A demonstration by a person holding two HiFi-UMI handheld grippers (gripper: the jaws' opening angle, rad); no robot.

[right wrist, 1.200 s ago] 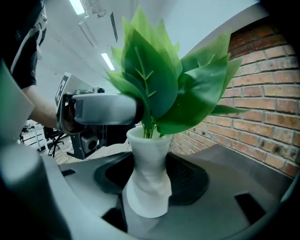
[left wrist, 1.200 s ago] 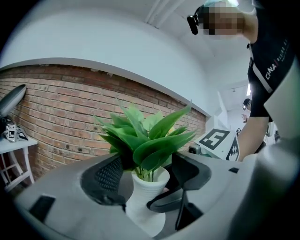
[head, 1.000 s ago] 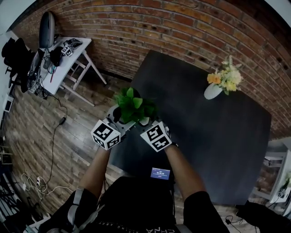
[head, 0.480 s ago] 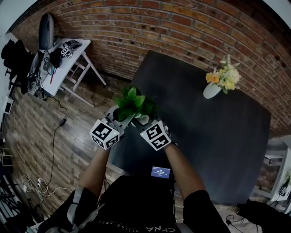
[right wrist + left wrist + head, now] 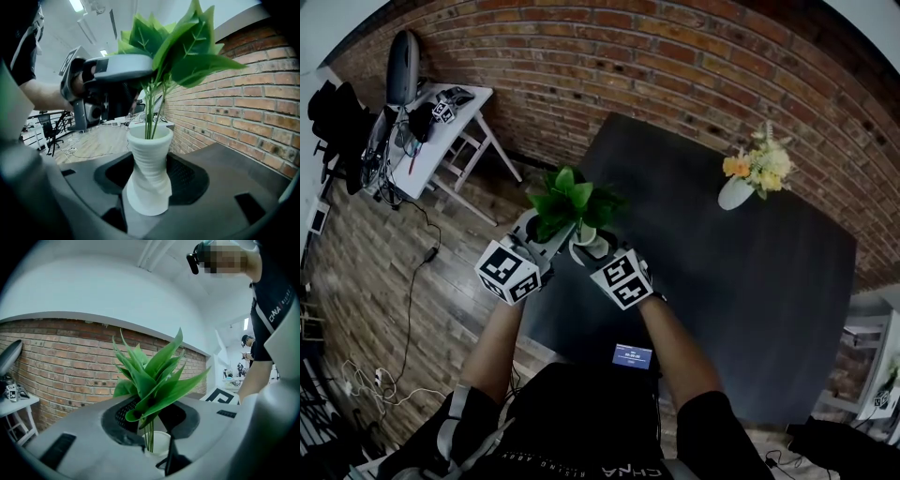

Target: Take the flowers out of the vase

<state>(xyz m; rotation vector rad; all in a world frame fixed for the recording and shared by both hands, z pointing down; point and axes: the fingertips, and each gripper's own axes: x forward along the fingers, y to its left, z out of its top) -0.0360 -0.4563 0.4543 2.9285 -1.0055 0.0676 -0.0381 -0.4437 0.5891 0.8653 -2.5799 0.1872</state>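
A bunch of green leaves (image 5: 567, 202) stands in a white ribbed vase (image 5: 589, 246) at the near left corner of the black table (image 5: 722, 281). My left gripper (image 5: 553, 234) comes in level from the left. Its jaws are closing on the thin stems (image 5: 151, 112) just above the vase mouth and press on them. In the left gripper view the leaves (image 5: 150, 380) rise between the jaws, with the vase rim (image 5: 159, 444) below. My right gripper (image 5: 595, 251) is shut on the vase body (image 5: 149, 173). The stem ends still reach into the vase.
A second white vase (image 5: 736, 192) with yellow flowers (image 5: 759, 164) leans at the table's far side by the brick wall. A white side table (image 5: 431, 131) with clutter stands at the far left, with cables on the wooden floor.
My left gripper has closed on the stems and risen, and the leaves have come up with it. The right gripper and the vase have stayed put.
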